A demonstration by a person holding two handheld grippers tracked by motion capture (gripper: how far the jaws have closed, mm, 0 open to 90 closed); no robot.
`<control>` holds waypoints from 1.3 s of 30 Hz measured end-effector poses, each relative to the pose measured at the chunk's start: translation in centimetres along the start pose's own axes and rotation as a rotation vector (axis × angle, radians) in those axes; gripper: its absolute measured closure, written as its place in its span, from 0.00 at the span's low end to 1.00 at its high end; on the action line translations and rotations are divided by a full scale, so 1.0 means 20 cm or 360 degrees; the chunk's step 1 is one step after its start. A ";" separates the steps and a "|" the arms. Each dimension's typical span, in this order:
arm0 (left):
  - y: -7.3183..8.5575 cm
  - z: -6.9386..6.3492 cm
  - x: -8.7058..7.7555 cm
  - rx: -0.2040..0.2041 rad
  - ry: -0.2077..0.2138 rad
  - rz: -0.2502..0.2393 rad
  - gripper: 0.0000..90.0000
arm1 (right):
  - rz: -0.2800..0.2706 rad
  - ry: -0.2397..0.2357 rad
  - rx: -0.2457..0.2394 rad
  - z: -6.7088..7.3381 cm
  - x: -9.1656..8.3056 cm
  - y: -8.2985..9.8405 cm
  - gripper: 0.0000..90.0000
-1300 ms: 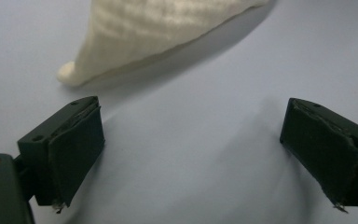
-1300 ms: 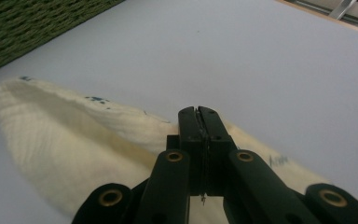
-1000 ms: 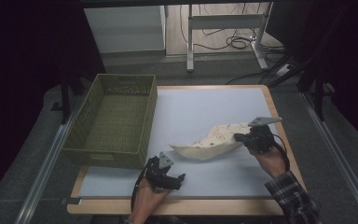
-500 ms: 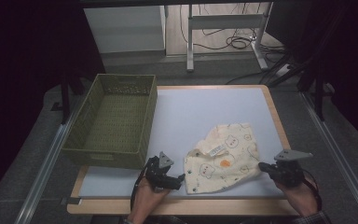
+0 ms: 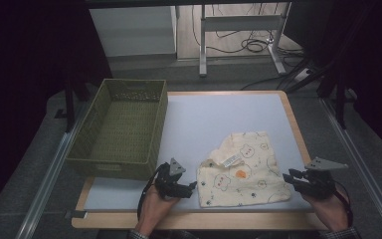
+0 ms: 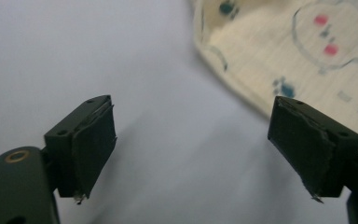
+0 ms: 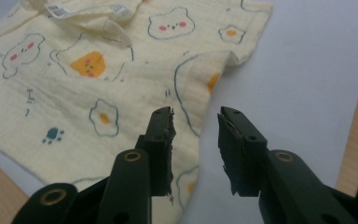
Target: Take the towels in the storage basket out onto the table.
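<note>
A cream cloth (image 5: 243, 169) printed with bears and eggs lies spread flat near the table's front edge, a white label on its upper fold. My left gripper (image 5: 191, 186) rests just left of the cloth. In the left gripper view its jaws (image 6: 193, 149) stand open and have just been closing a little, with bare table between them and the cloth (image 6: 307, 51) beyond. My right gripper (image 5: 287, 177) sits at the cloth's right edge. Its jaws (image 7: 196, 140) have just been opening; the cloth (image 7: 74, 74) edge lies below them, unpressed.
A green woven basket (image 5: 114, 167) stands on the left of the pale blue table (image 5: 214, 114), just behind my left hand. A wooden rim runs along the front and right edges. Cables and a metal stand lie on the floor beyond the table.
The right gripper pulled the cloth's far corner toward the front edge, then let go. The cloth went from a raised, stretched strip to lying flat. The left hand stayed put.
</note>
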State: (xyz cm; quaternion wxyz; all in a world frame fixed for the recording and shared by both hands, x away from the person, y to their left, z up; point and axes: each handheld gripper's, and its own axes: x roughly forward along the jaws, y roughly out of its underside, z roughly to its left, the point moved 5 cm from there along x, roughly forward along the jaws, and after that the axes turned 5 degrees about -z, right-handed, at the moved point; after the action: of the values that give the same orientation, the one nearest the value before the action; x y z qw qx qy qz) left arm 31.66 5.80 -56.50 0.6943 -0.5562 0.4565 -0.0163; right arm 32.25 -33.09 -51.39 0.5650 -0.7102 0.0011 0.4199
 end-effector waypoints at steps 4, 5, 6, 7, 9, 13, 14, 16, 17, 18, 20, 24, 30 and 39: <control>-0.13 -0.03 0.01 0.0031 0.0083 -0.0061 0.26 | -0.0014 -0.0020 -0.0006 -0.01 0.05 -0.04 0.69; -0.17 -0.05 0.03 0.0052 0.0107 -0.0074 0.28 | -0.0018 -0.0020 -0.0001 -0.01 0.06 -0.05 0.69; -0.20 -0.06 0.05 0.0062 0.0133 -0.0080 0.31 | -0.0024 -0.0020 0.0007 -0.02 0.08 -0.06 0.68; -0.23 -0.08 0.07 0.0074 0.0179 -0.0087 0.35 | -0.0029 -0.0020 0.0011 -0.03 0.09 -0.06 0.68; -0.33 -0.13 0.15 0.0127 0.0250 -0.0081 0.43 | -0.0049 -0.0026 0.0041 -0.04 0.13 -0.07 0.68; -0.42 -0.20 0.26 0.0199 0.0345 -0.0061 0.52 | -0.0055 -0.0035 0.0061 -0.04 0.17 -0.06 0.66; -0.42 -0.20 0.26 0.0199 0.0345 -0.0061 0.54 | -0.0055 -0.0035 0.0061 -0.04 0.17 -0.06 0.66; -0.45 -0.24 0.33 0.0238 0.0356 -0.0039 0.57 | -0.0052 -0.0036 0.0054 -0.04 0.18 -0.05 0.65; -0.47 -0.26 0.36 0.0266 0.0368 -0.0020 0.57 | -0.0052 -0.0037 0.0056 -0.04 0.18 -0.04 0.65; -0.47 -0.27 0.39 0.0280 0.0373 -0.0009 0.59 | -0.0049 -0.0035 0.0054 -0.04 0.18 -0.04 0.64; -0.48 -0.29 0.44 0.0325 0.0375 0.0039 0.61 | -0.0050 -0.0028 0.0056 -0.05 0.17 -0.03 0.64; -0.47 -0.31 0.53 0.0383 0.0304 0.0127 0.68 | -0.0050 -0.0022 0.0065 -0.06 0.16 -0.01 0.63; -0.51 -0.21 0.49 0.0290 0.0233 0.0056 0.94 | -0.0043 -0.0017 0.0076 -0.08 0.16 0.00 0.62; -0.59 0.12 0.34 0.0120 -0.0021 -0.0048 0.93 | -0.0044 -0.0031 0.0062 -0.08 0.20 -0.03 0.61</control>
State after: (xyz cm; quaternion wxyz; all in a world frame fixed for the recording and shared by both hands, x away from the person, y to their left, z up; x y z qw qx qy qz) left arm 42.91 -0.41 -51.54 0.7173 -0.5366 0.4426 -0.0404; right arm 35.95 -32.28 -53.27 0.5844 -0.6949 -0.0061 0.4190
